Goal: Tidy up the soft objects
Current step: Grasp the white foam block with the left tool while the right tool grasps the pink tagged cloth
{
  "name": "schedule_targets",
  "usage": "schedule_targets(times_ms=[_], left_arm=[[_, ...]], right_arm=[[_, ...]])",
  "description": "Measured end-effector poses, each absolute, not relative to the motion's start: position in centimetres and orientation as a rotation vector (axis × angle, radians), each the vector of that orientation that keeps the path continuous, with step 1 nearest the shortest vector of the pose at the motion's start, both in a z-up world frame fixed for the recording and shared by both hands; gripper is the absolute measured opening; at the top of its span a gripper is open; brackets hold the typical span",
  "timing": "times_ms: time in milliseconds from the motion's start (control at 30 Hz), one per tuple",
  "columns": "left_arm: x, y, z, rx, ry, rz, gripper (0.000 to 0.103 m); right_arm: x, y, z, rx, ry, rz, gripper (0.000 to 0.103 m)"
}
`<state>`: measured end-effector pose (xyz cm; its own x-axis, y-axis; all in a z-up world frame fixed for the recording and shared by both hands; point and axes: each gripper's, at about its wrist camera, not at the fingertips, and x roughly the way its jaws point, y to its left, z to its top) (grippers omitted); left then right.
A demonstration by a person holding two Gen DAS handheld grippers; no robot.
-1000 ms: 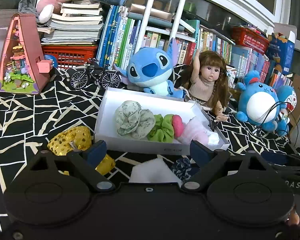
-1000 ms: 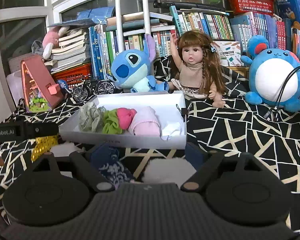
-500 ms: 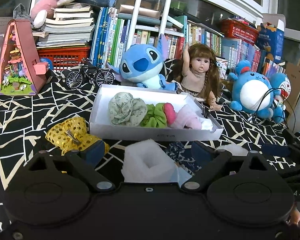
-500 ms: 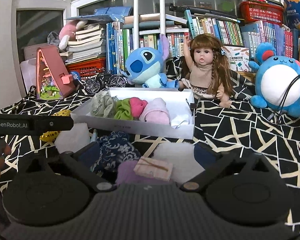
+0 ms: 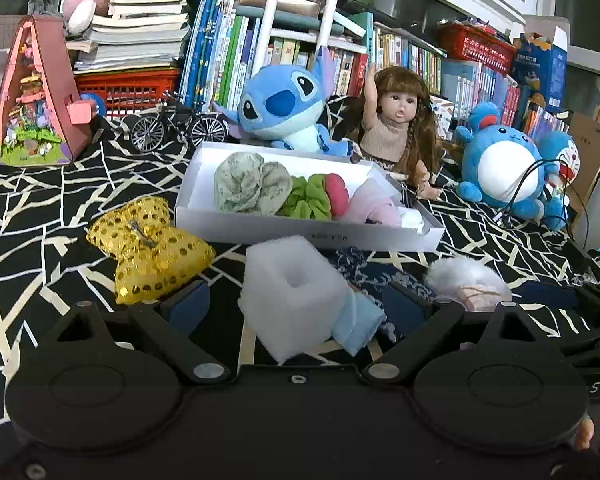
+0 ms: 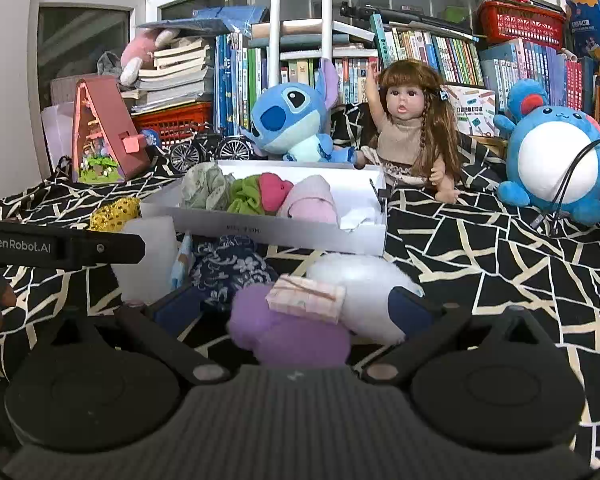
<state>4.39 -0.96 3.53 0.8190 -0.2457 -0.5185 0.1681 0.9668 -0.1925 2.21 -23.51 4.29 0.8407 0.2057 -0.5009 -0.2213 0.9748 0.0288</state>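
A white tray (image 5: 260, 226) on the black patterned cloth holds a sage scrunchie (image 5: 248, 184), a green one (image 5: 304, 200), a pink one and pale pink cloth. In front of it lie a white foam block (image 5: 292, 296), a gold sequin bow (image 5: 148, 248), a navy floral piece (image 6: 228, 268), and a white-and-purple fluffy item with a paper tag (image 6: 308, 312). My left gripper (image 5: 296, 308) is open, its fingers either side of the foam block. My right gripper (image 6: 296, 308) is open, its fingers either side of the fluffy item.
A Stitch plush (image 5: 284, 108), a doll (image 5: 396, 120) and a blue round plush (image 5: 500, 168) sit behind the tray. A toy bicycle (image 5: 176, 128) and a pink toy house (image 5: 36, 96) stand at the back left. Cables (image 6: 572, 184) trail at right. Bookshelves fill the back.
Both grippers have pulled back from the tray. The foam block and the fluffy tagged item now show fully between the open fingers. Nothing was gripped.
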Motion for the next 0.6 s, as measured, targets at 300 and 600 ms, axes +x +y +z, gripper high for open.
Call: schedule_targets(times_ms=[300, 600], left_arm=[[4.6, -1.2, 3.1, -0.159, 0.584, -0.222, 0.093], [5.5, -1.7, 3.7, -0.181, 0.553, -0.215, 0.087]], right_arm=[[1.7, -23.4, 3.5, -0.019, 0.525, 0.205, 0.103], [2.2, -23.5, 4.1, 0.006, 0.509, 0.170, 0.094]])
